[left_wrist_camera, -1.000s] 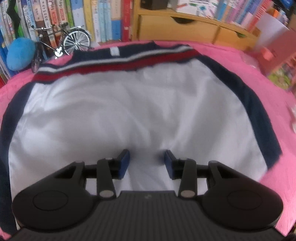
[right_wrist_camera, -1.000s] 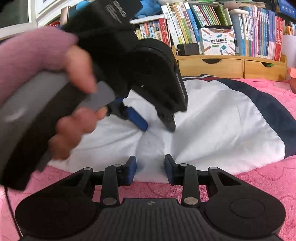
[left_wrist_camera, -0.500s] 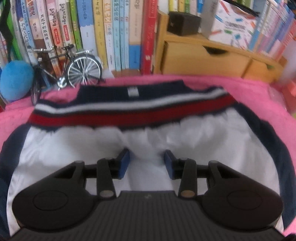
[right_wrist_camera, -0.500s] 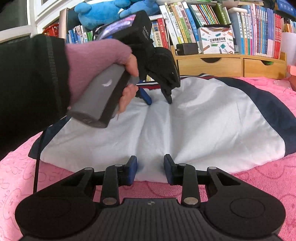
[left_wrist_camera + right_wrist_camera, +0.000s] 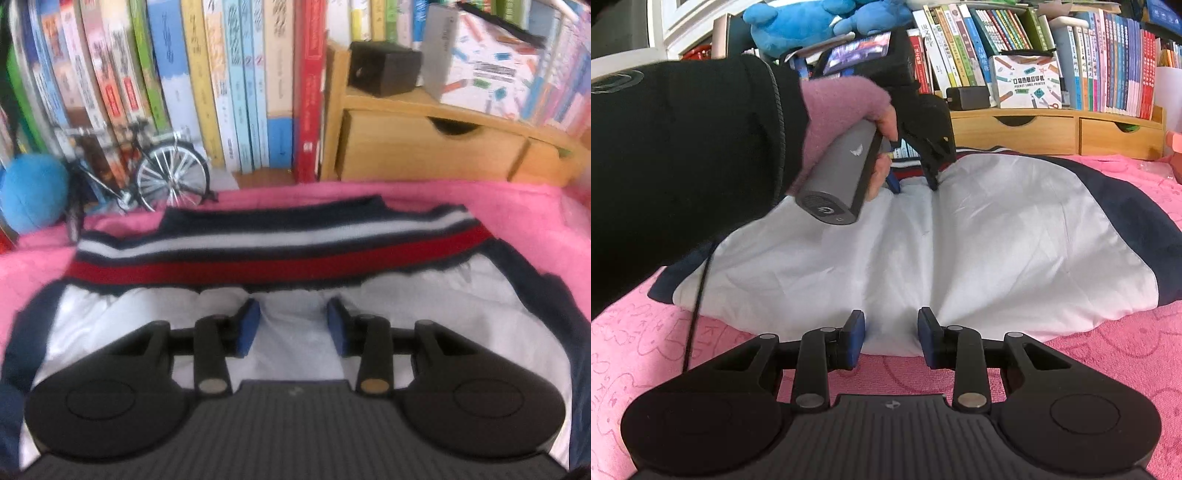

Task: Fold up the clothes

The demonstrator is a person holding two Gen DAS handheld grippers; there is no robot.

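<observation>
White garment [image 5: 979, 240] with navy edges and a red-striped waistband [image 5: 273, 258], spread flat on a pink cover [image 5: 635, 332]. Left gripper [image 5: 293, 325] parted over white cloth just below the waistband, clenching nothing. Right gripper [image 5: 891, 338] parted at the near hem, cloth between unclenched pads.
</observation>
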